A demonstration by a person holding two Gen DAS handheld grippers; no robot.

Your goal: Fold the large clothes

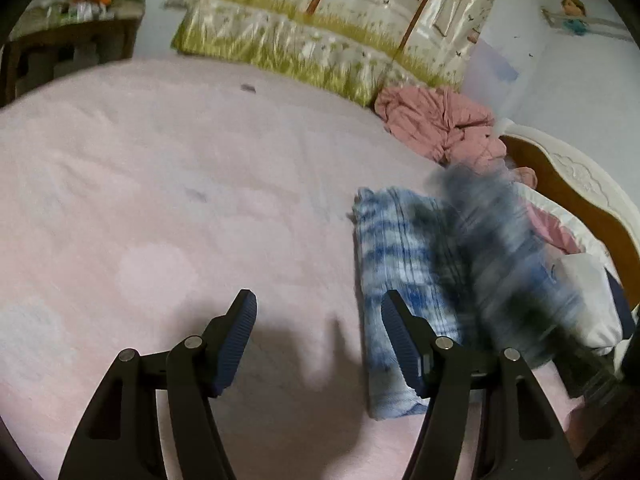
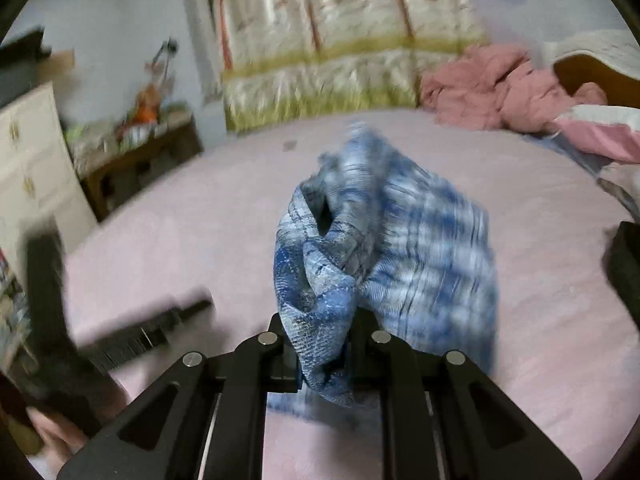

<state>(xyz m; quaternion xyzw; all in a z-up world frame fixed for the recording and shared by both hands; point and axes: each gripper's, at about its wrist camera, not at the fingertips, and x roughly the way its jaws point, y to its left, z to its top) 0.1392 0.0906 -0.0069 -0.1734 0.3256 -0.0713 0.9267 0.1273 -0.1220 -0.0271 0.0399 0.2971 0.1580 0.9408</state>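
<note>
A blue and white plaid garment (image 1: 396, 276) lies bunched on the pink bed sheet (image 1: 180, 200), right of centre in the left wrist view, with a motion-blurred part of it lifted at its right side. My left gripper (image 1: 318, 312) is open and empty above the sheet, just left of the garment. My right gripper (image 2: 324, 336) is shut on a fold of the same plaid garment (image 2: 384, 248) and holds it above the sheet (image 2: 560, 280); the cloth hangs bunched in front of the fingers. The left gripper shows blurred at the left of the right wrist view (image 2: 160, 328).
A crumpled pink garment (image 1: 440, 124) lies at the far right of the bed by the wooden headboard (image 1: 580, 188). A patterned quilt (image 1: 320, 28) leans on the wall behind. White and pink bedding (image 1: 580, 280) sits at the right edge. A dresser (image 2: 36, 168) and cluttered low table (image 2: 136, 144) stand left.
</note>
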